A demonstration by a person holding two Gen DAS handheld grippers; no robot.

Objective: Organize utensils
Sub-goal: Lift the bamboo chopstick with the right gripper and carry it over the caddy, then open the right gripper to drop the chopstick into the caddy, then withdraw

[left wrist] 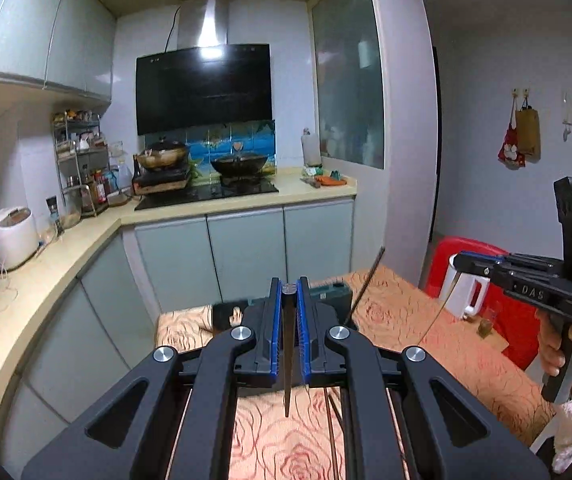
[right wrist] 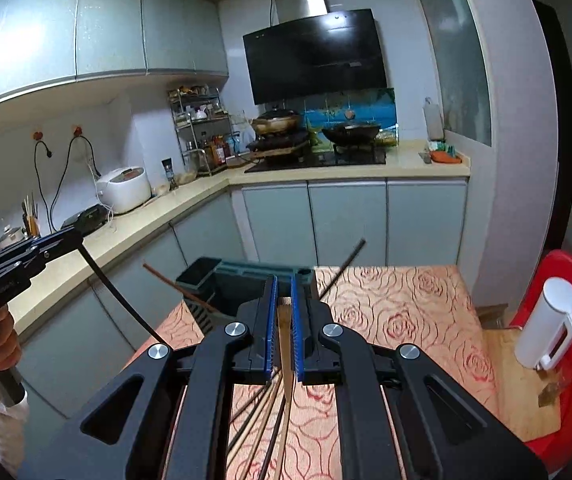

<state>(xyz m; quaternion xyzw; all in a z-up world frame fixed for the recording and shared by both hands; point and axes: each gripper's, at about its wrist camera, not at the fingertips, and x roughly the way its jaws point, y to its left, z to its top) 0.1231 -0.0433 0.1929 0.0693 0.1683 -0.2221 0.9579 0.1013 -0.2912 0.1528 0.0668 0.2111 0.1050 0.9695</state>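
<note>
My left gripper (left wrist: 289, 292) is shut on a black chopstick (left wrist: 288, 360) that hangs down between the blue pads, above the table; it also shows in the right wrist view (right wrist: 76, 236) with the black chopstick (right wrist: 122, 300) trailing down. My right gripper (right wrist: 284, 280) is shut on a brown chopstick (right wrist: 286, 352); it shows at the right of the left wrist view (left wrist: 460, 260). A dark green utensil holder (right wrist: 222, 276) stands at the table's far edge, with a brown chopstick (right wrist: 174, 286) and a black one (right wrist: 346, 262) leaning in it. Several loose chopsticks (right wrist: 258, 420) lie on the table below my right gripper.
The table has a rose-patterned cloth (right wrist: 398, 312). A white dispenser (right wrist: 546, 328) and a red chair (right wrist: 566, 280) are at the right. A kitchen counter (right wrist: 146, 216) with a rice cooker (right wrist: 124, 188) and stove (right wrist: 318, 158) runs behind.
</note>
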